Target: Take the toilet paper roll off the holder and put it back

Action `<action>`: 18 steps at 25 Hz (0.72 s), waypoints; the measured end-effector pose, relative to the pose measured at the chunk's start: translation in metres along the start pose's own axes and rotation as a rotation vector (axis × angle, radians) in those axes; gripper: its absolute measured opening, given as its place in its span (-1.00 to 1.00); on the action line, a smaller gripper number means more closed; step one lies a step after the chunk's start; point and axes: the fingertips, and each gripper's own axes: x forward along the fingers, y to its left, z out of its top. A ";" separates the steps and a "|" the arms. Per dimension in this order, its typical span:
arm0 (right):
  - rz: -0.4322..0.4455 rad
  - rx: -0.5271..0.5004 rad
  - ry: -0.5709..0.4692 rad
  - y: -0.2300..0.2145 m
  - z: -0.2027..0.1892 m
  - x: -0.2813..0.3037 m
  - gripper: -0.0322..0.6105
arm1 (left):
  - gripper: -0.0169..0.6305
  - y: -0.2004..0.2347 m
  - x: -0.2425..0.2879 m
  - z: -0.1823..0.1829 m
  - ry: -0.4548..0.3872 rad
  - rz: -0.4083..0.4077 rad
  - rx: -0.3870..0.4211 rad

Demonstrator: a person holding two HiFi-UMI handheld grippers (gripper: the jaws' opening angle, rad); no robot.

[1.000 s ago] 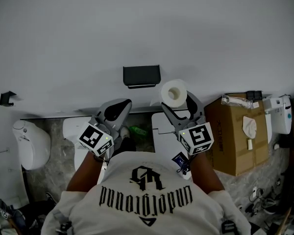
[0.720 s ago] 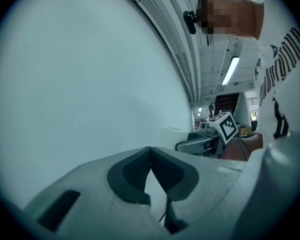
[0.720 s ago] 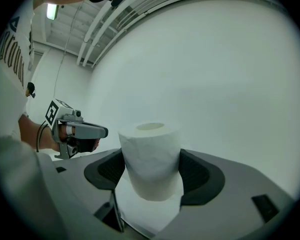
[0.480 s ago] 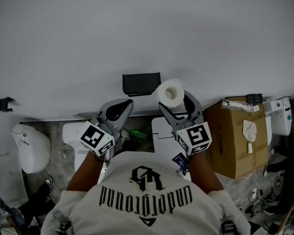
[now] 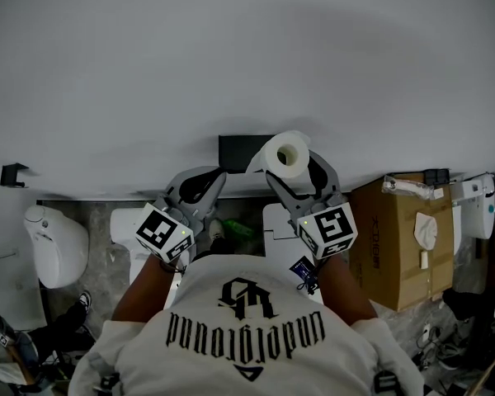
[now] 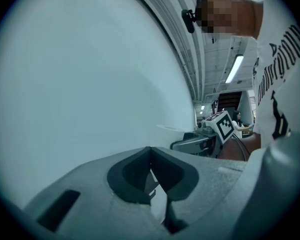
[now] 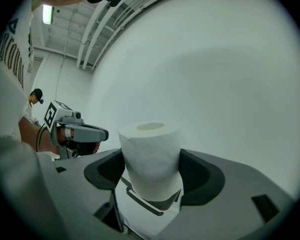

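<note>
A white toilet paper roll (image 5: 289,153) with its tube end facing me is clamped between the jaws of my right gripper (image 5: 294,170). It overlaps the right end of the black wall holder (image 5: 235,150). In the right gripper view the roll (image 7: 151,159) stands upright between the two dark pads, with the white wall behind it. My left gripper (image 5: 201,183) hangs below and left of the holder, shut with nothing in it; its jaws meet in the left gripper view (image 6: 151,176). The holder's right part is hidden by the roll.
A brown cardboard box (image 5: 400,238) stands at the right. A white toilet (image 5: 56,242) is at the lower left and a white lidded unit (image 5: 279,225) lies under the grippers. A small black hook (image 5: 12,174) sticks out of the wall at far left.
My right gripper has carried the roll left and a little up, from beside the holder to overlapping its right end. The left gripper has hardly moved.
</note>
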 end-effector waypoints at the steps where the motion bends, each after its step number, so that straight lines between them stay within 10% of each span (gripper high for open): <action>1: 0.004 0.007 0.000 -0.001 0.000 0.004 0.13 | -0.91 0.004 0.001 -0.001 0.002 0.001 -0.003; 18: -0.002 0.068 0.067 -0.014 -0.032 0.053 0.13 | -0.91 0.047 0.017 -0.022 0.057 -0.009 -0.049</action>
